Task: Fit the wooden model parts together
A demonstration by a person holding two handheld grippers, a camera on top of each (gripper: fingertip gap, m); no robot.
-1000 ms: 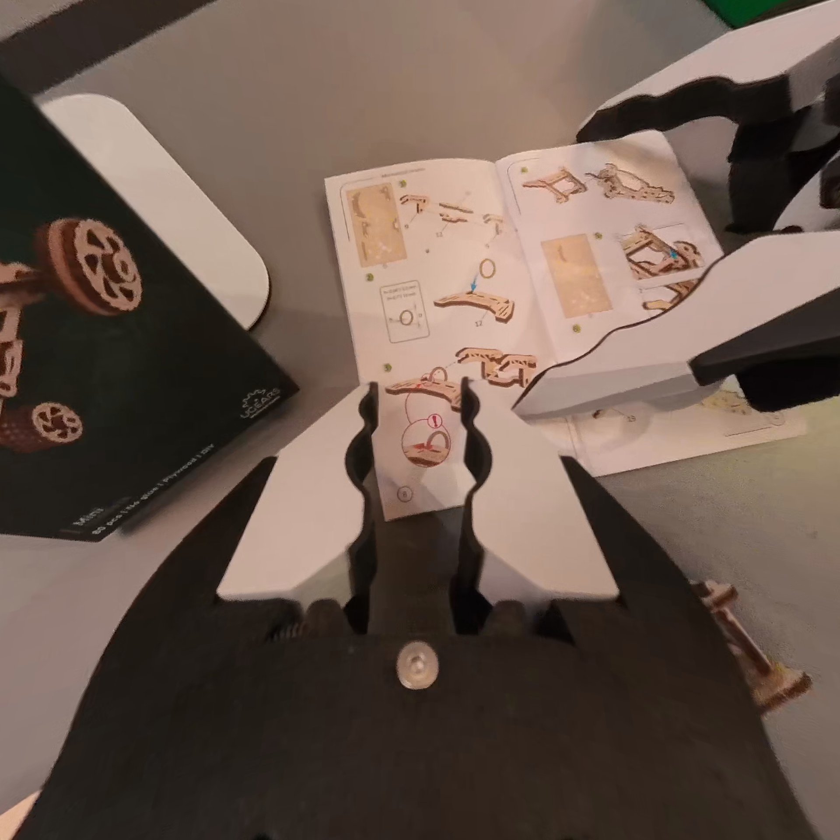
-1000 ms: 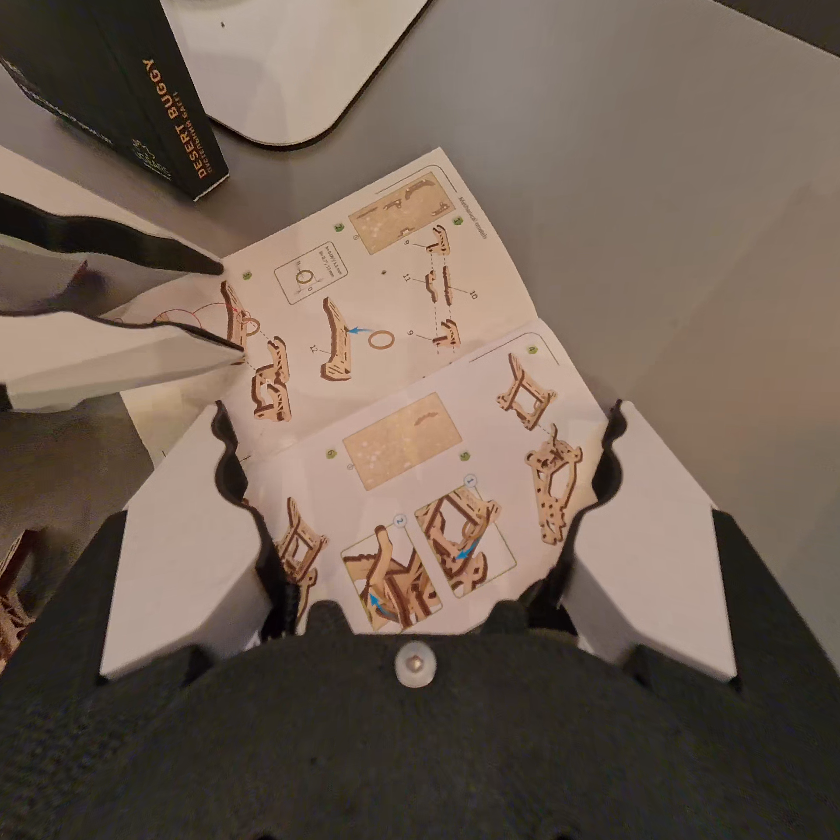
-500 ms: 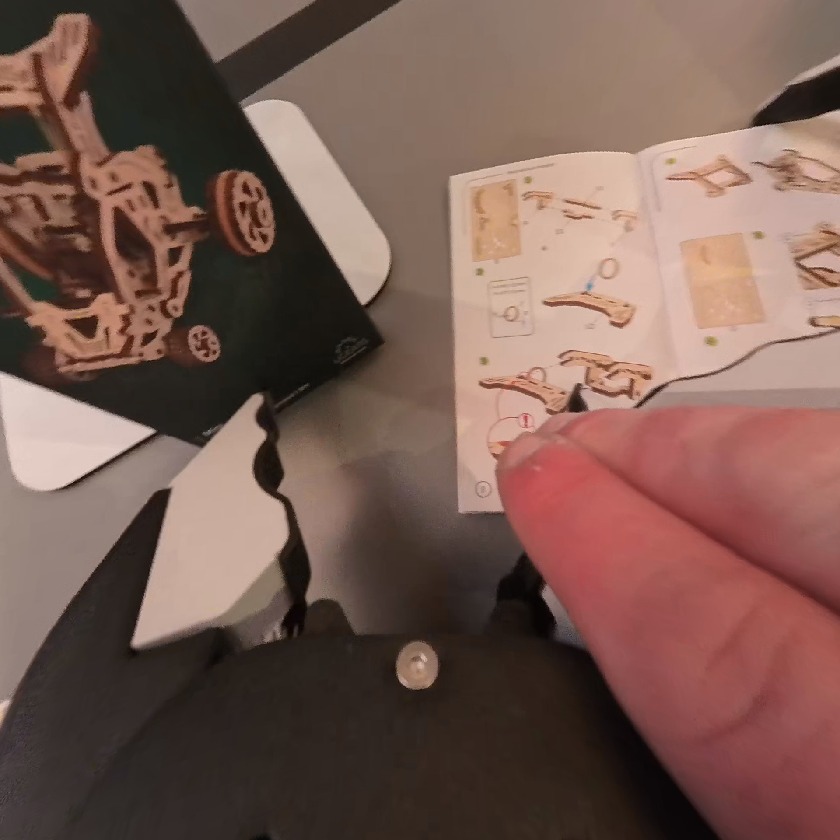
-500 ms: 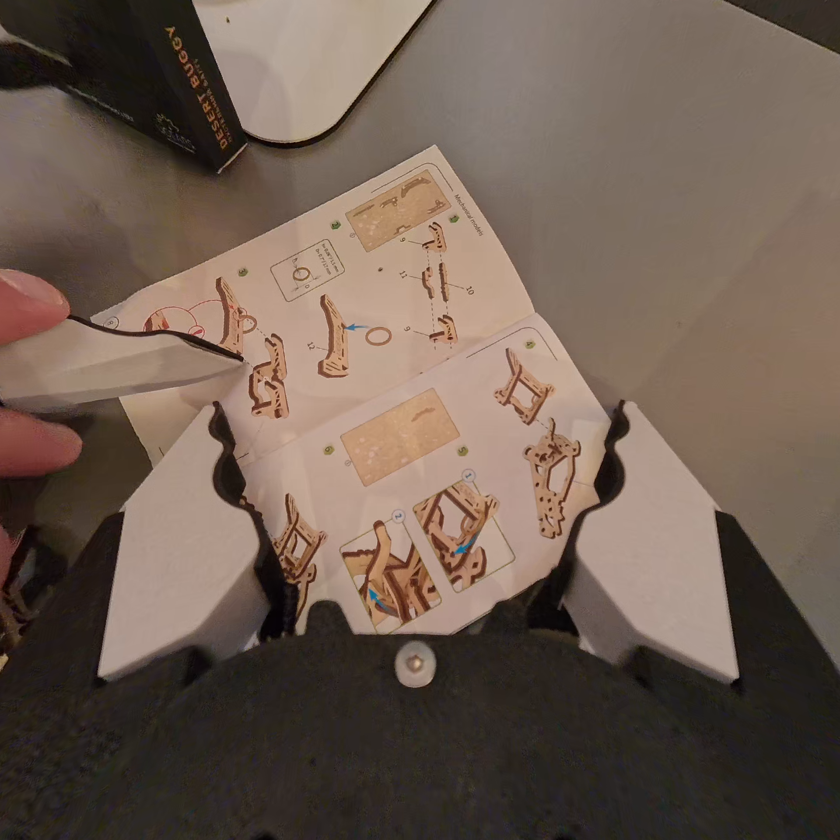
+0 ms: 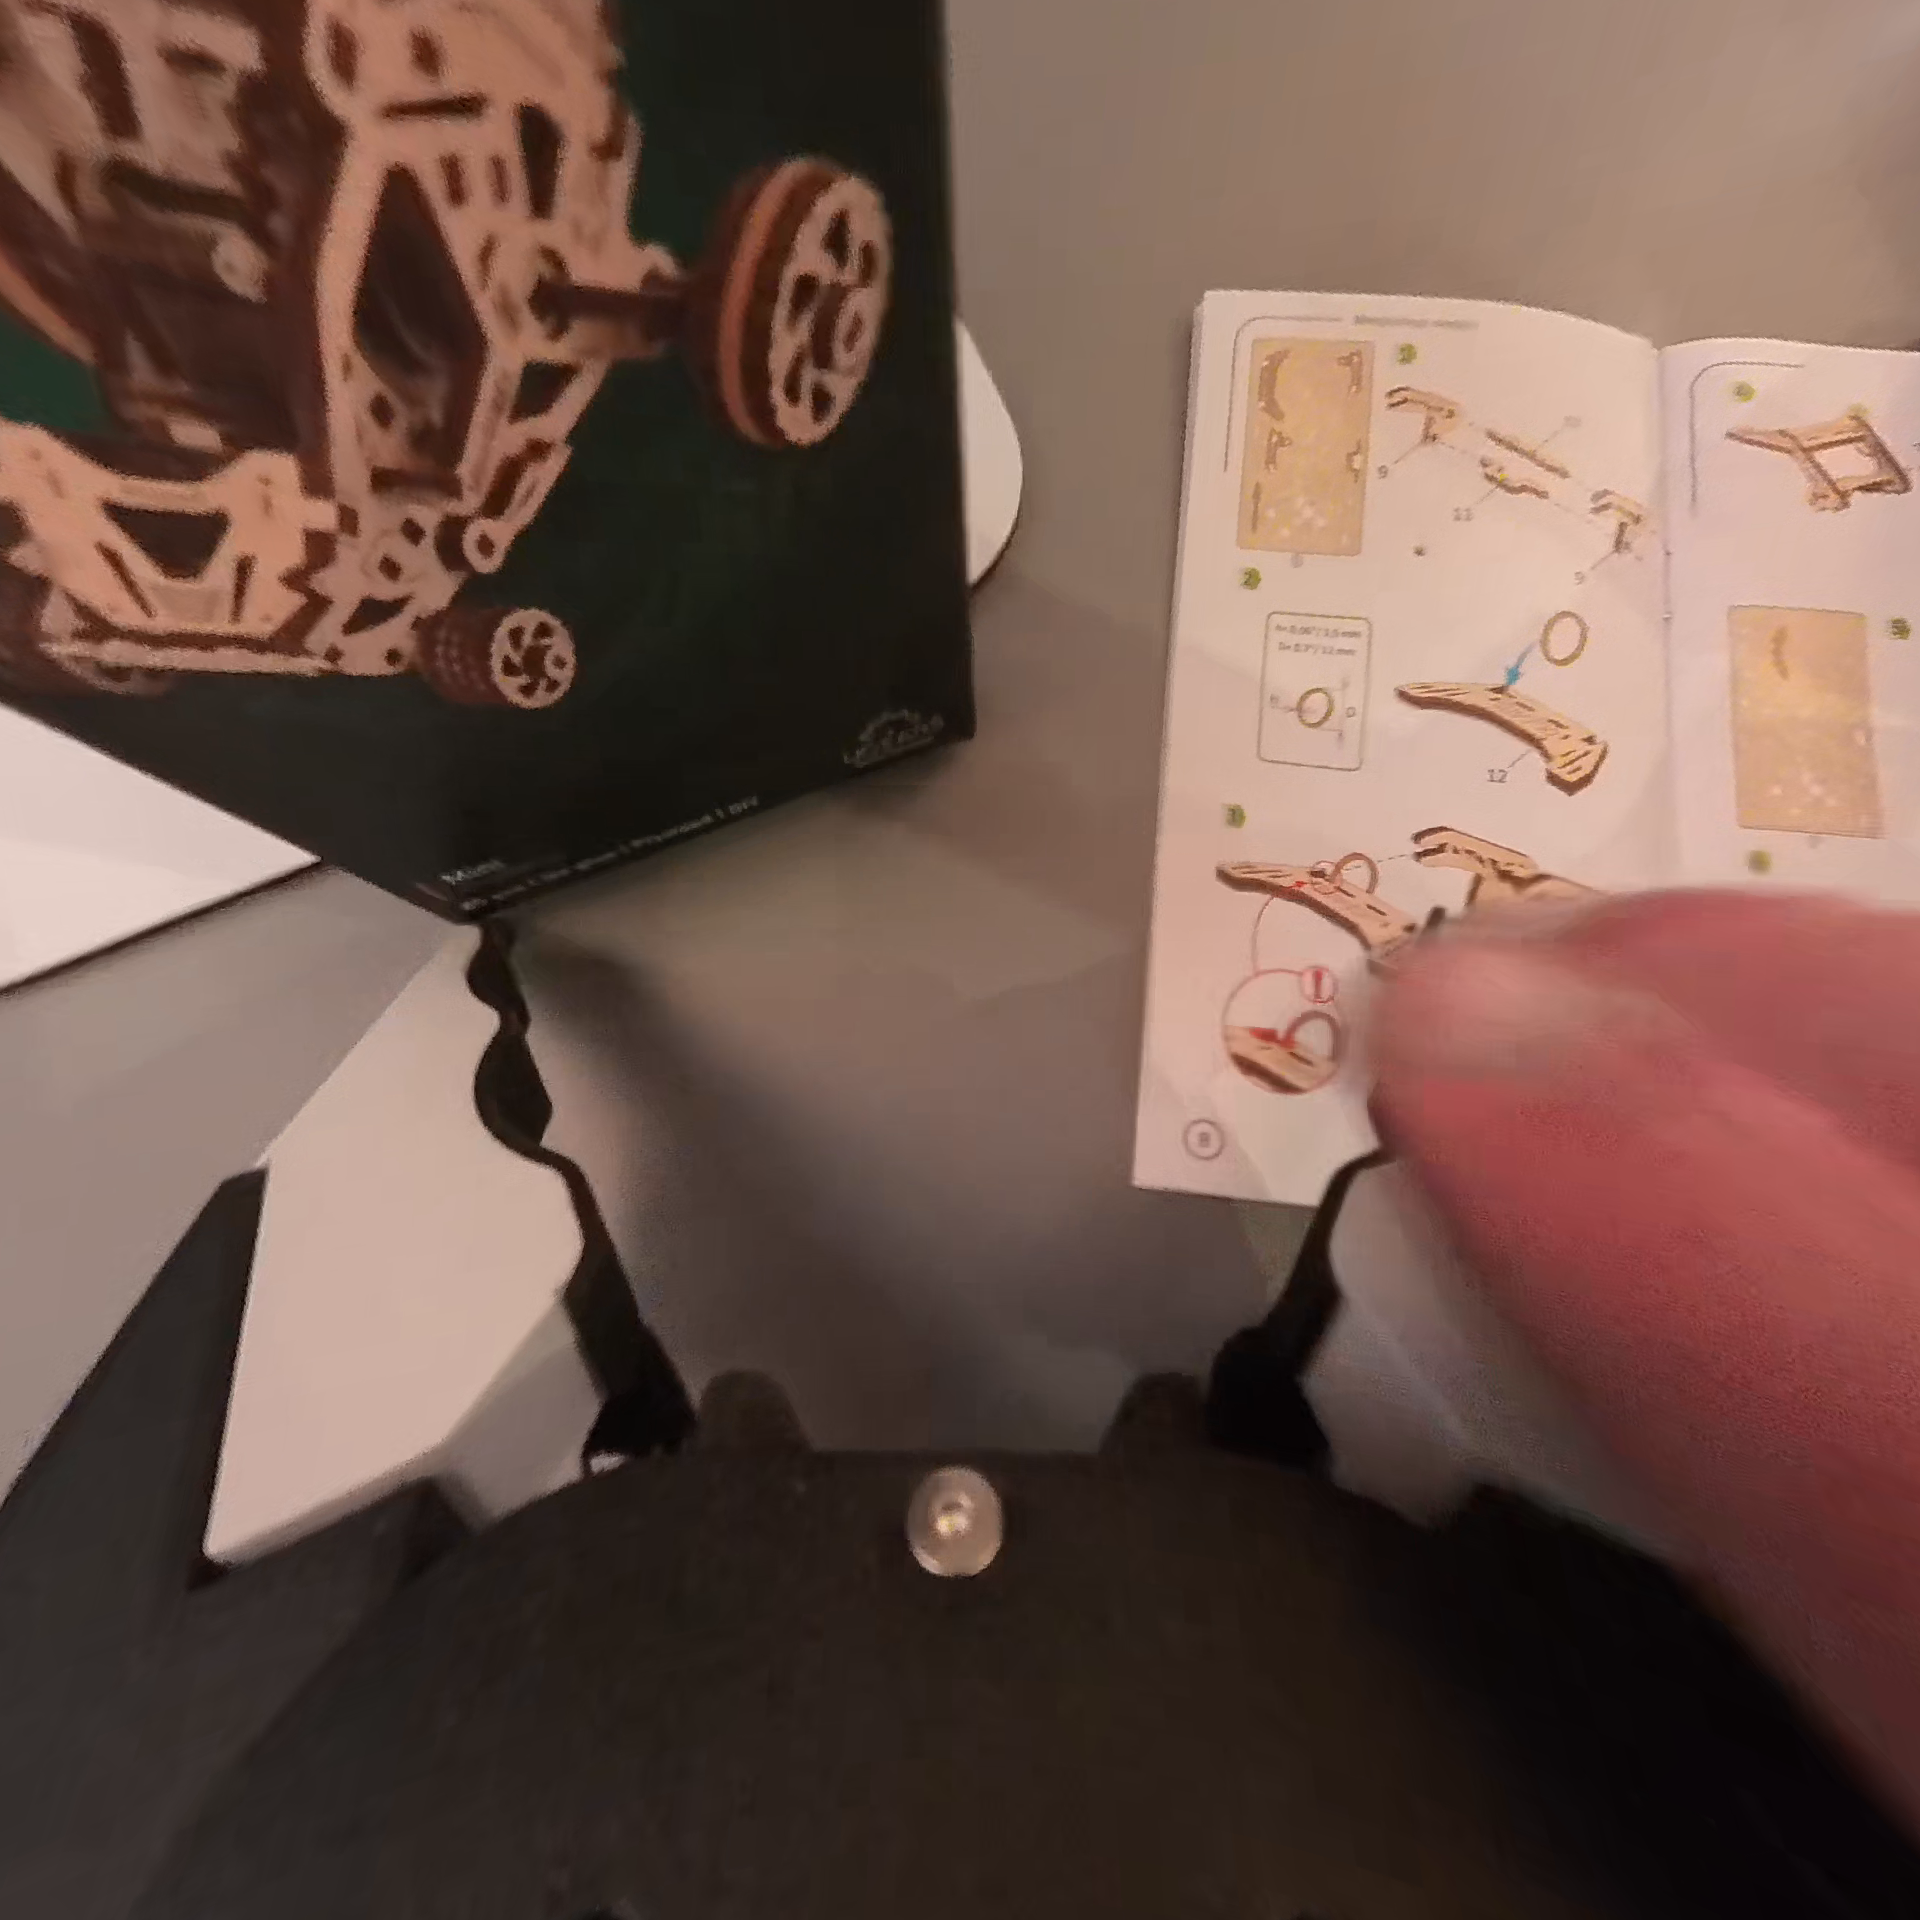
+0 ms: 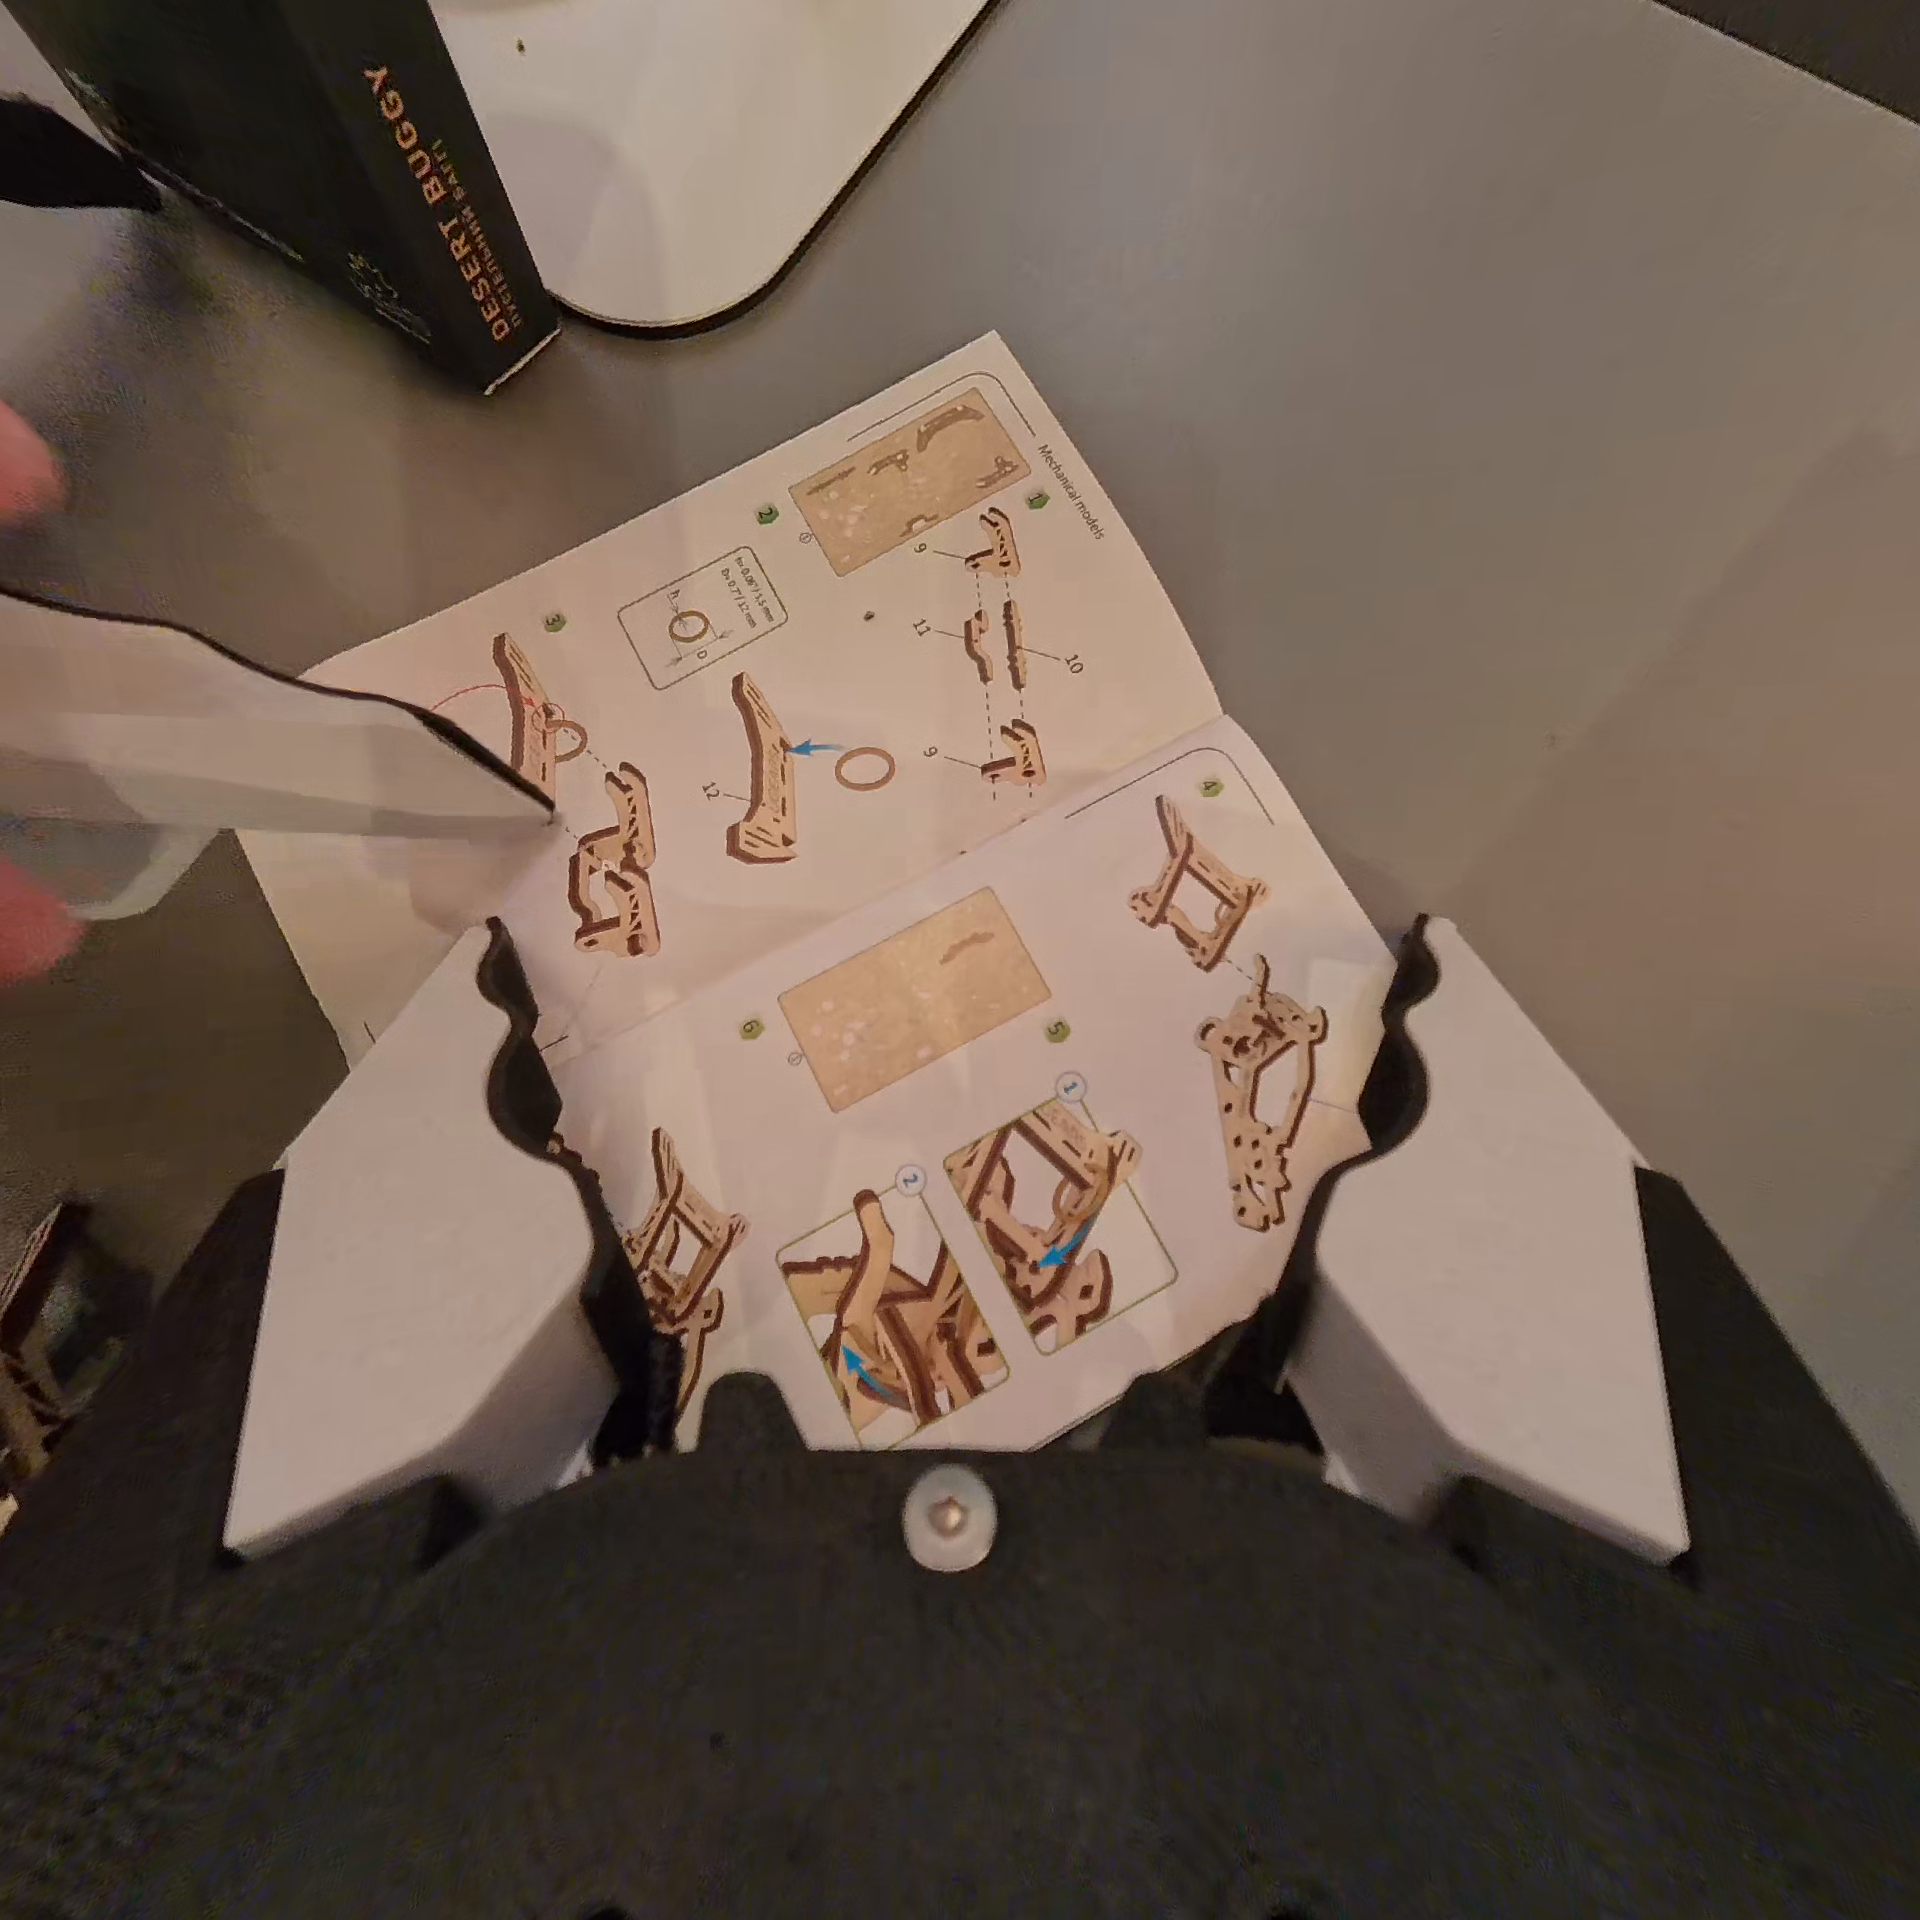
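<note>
My left gripper (image 5: 961,925) is open wide and empty above the grey table. Its left finger (image 5: 499,1039) ends just below the dark box (image 5: 520,520). A person's finger (image 5: 1662,1195) covers most of its right finger. In the right wrist view that right finger (image 6: 312,769) rests its tip on the open instruction booklet (image 6: 935,675). My right gripper (image 6: 956,930) is open wide and empty, hovering over the booklet's near page. The booklet also shows in the left wrist view (image 5: 1403,727). No wooden part is clearly in view.
The dark box with a picture of a wooden buggy stands at the upper left in the right wrist view (image 6: 343,156). It stands on a white board with rounded corners (image 6: 675,135). The grey table (image 6: 1455,416) stretches to the right of the booklet. Fingertips (image 6: 21,468) show at the left edge.
My left gripper has opened from a narrow gap to wide and swung left toward the box. A hand has come over its right finger. My right gripper has hardly moved.
</note>
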